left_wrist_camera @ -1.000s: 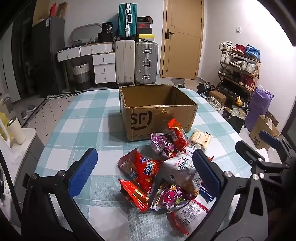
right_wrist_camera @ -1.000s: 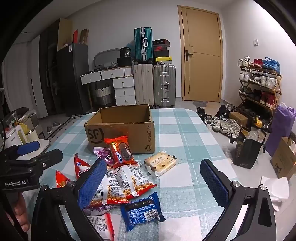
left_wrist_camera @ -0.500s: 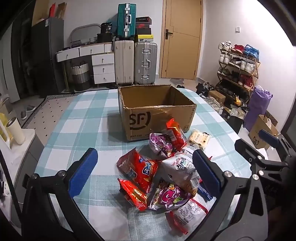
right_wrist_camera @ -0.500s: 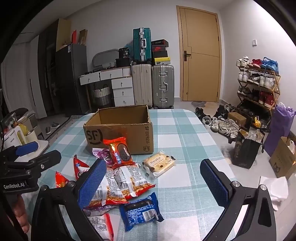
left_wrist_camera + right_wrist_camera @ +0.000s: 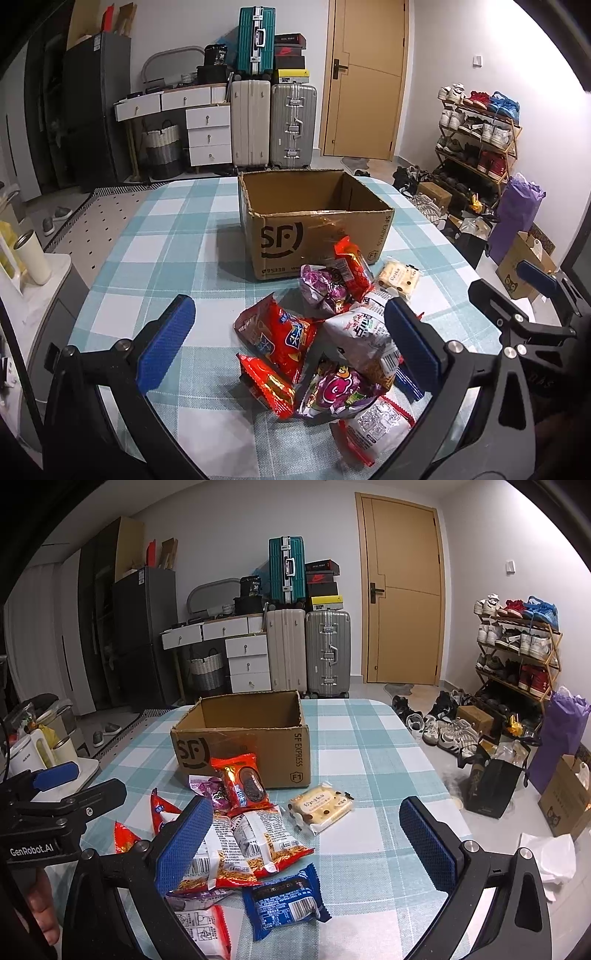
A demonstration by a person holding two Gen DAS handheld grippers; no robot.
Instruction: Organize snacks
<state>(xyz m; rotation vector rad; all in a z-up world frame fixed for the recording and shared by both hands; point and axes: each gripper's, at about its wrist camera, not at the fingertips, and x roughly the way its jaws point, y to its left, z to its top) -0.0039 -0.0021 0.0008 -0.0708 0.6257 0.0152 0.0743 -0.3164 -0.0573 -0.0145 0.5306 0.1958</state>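
1. Looking through my left wrist view, I see my left claw (image 5: 288, 345) spread wide and holding nothing. It hangs over the near side of the snack pile (image 5: 332, 339), and the pile sits between its two blue pads.
2. Straight ahead, past the pile, stands the open cardboard box (image 5: 314, 221) on the checked surface (image 5: 147, 266). I cannot see its floor from here. A red chip bag (image 5: 275, 336) lies closest to the middle of my left claw, with its long side running away from me toward the box. I think that bag is the easy first pick for this arm.
3. My right claw (image 5: 532, 291) shows at the right edge of this view, well off to the side of the pile.
4. Looking through my right wrist view, my right claw (image 5: 306, 843) is also wide and holding nothing. Between its pads lie a blue cookie pack (image 5: 284, 901) close to me and a pale cake pack (image 5: 320, 806) farther on, near the box corner.
5. The blue pack is flat and crinkly, and it lies a bit crooked, so I think I must turn a little to pinch it.
6. Most snacks sit to the left here, nearer my left claw (image 5: 55, 786).
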